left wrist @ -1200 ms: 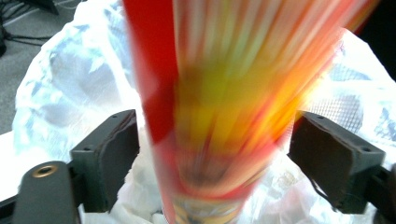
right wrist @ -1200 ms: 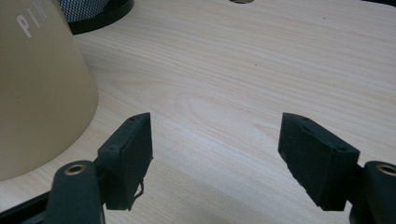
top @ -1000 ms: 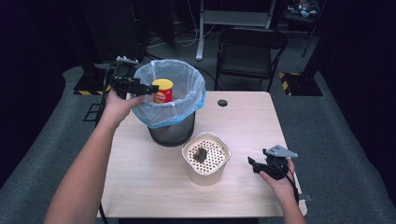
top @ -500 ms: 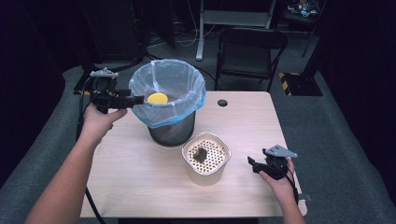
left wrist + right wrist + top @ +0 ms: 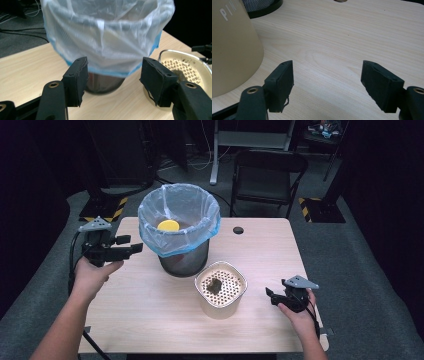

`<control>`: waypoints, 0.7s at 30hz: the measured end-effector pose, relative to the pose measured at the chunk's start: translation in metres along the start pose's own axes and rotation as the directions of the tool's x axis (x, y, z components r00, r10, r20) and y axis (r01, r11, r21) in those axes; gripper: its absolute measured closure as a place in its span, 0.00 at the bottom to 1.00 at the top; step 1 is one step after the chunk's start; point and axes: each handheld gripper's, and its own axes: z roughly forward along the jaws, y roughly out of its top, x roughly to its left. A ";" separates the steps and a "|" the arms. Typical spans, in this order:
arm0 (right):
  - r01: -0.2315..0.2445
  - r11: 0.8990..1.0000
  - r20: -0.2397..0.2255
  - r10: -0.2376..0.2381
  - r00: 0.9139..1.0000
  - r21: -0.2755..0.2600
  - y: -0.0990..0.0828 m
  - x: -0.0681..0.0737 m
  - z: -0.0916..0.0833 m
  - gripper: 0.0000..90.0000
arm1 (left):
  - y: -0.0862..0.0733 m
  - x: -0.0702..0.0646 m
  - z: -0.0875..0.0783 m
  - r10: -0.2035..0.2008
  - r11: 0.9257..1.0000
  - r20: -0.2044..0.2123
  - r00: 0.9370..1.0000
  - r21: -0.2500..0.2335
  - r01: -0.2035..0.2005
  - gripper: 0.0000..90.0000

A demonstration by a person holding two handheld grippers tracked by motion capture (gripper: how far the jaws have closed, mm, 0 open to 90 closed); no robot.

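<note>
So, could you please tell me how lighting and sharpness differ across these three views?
High view: the table is lit, the room behind dark. Left gripper view: the bin liner looks bright and slightly soft. Right gripper view: wood grain crisp, the near beige container blurred.

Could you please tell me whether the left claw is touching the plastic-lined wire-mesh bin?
Apart. In the high view, bare tabletop shows between the left claw and the plastic-lined wire-mesh bin; the left gripper view shows its jaws empty, short of the liner.
</note>
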 end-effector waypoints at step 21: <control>0.005 1.000 0.013 -0.005 1.000 0.004 -0.002 -0.001 0.001 0.29 | -0.115 -0.001 0.029 -0.060 0.998 -0.011 0.998 0.007 0.060 0.43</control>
